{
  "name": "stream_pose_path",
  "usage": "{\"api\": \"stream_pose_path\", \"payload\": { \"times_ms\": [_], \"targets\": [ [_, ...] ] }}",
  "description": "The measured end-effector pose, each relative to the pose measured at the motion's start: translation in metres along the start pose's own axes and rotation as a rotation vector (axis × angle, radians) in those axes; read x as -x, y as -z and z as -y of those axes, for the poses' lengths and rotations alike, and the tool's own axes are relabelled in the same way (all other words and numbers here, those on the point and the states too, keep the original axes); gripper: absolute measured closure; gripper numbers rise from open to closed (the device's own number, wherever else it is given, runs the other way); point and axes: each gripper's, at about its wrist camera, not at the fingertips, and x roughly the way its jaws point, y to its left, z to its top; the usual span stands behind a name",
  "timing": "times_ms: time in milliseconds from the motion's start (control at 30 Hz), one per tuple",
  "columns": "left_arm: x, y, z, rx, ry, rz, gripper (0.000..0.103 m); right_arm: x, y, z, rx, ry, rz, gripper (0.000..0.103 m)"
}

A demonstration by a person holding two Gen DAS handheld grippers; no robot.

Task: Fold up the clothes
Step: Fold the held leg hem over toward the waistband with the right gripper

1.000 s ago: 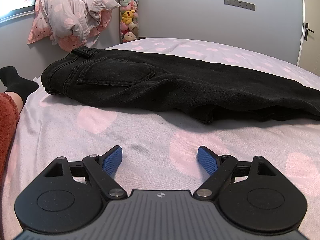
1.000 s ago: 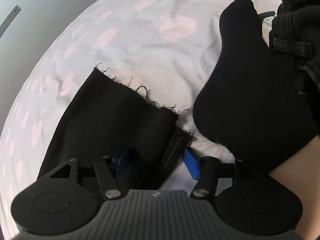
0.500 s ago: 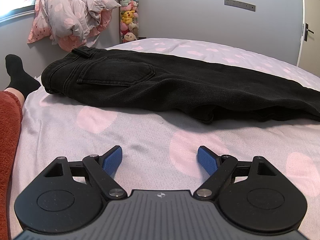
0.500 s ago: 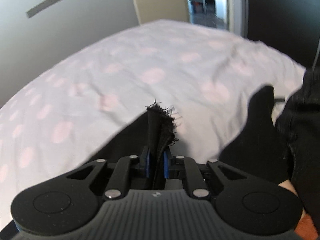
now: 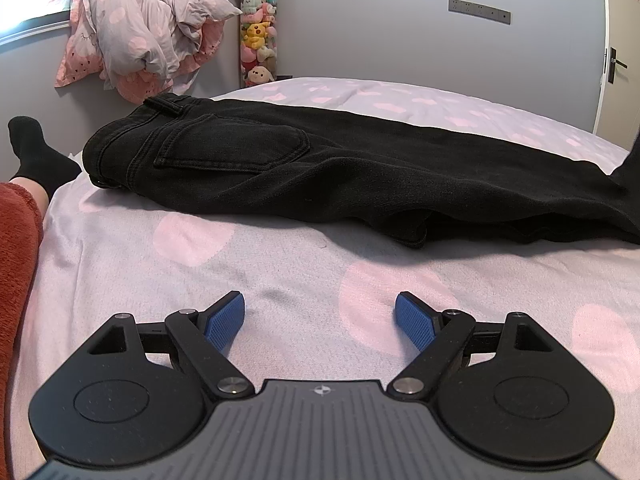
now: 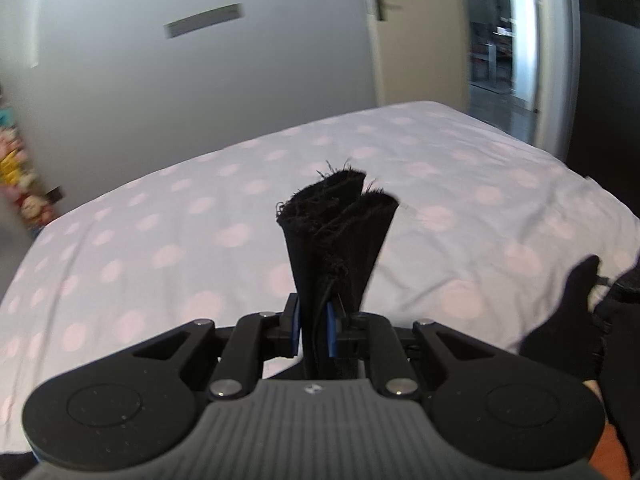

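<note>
- Right gripper (image 6: 313, 334): jaws clamped on the frayed hem (image 6: 336, 216), raised above the bed (image 6: 160, 240).
- Left gripper (image 5: 320, 320): jaws wide, empty.
- Black jeans (image 5: 320, 168) lie lengthwise on the bed; end-to-end fold barely begun.

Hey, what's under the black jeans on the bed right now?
The black jeans lie on the spotted bedsheet, the only thing visible beneath them. Anything under their middle is covered. Their frayed hem is lifted, clamped in the right gripper.
</note>
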Motion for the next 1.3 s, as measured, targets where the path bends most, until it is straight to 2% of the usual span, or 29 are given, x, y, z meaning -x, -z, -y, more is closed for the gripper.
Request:
{"api": "stream_pose_path", "payload": {
  "times_ms": [233, 433, 633, 767, 833, 933, 1100, 1167, 1300],
  "targets": [
    [0.000, 0.000, 0.000, 0.000, 0.000, 0.000, 0.005, 0.014, 0.034, -0.084, 0.135, -0.151, -0.058, 0.088],
    [0.000, 0.000, 0.000, 0.000, 0.000, 0.001, 0.005, 0.004, 0.095, -0.144, 0.337, -0.258, -0.155, 0.088],
    [0.000, 0.000, 0.000, 0.000, 0.000, 0.001, 0.005, -0.030, 0.160, -0.170, 0.476, -0.290, -0.260, 0.087],
    [0.000, 0.000, 0.000, 0.000, 0.000, 0.001, 0.005, -0.043, 0.194, -0.173, 0.557, -0.285, -0.289, 0.087],
    [0.000, 0.000, 0.000, 0.000, 0.000, 0.001, 0.005, -0.047, 0.200, -0.171, 0.575, -0.291, -0.295, 0.082],
    [0.000, 0.000, 0.000, 0.000, 0.000, 0.001, 0.005, -0.045, 0.206, -0.168, 0.579, -0.362, -0.319, 0.070],
    [0.000, 0.000, 0.000, 0.000, 0.000, 0.001, 0.005, -0.022, 0.203, -0.157, 0.604, -0.486, -0.345, 0.070],
    [0.000, 0.000, 0.000, 0.000, 0.000, 0.001, 0.005, -0.016, 0.193, -0.151, 0.577, -0.497, -0.329, 0.068],
    [0.000, 0.000, 0.000, 0.000, 0.000, 0.001, 0.005, -0.026, 0.173, -0.146, 0.505, -0.462, -0.305, 0.062]
  ]
}}
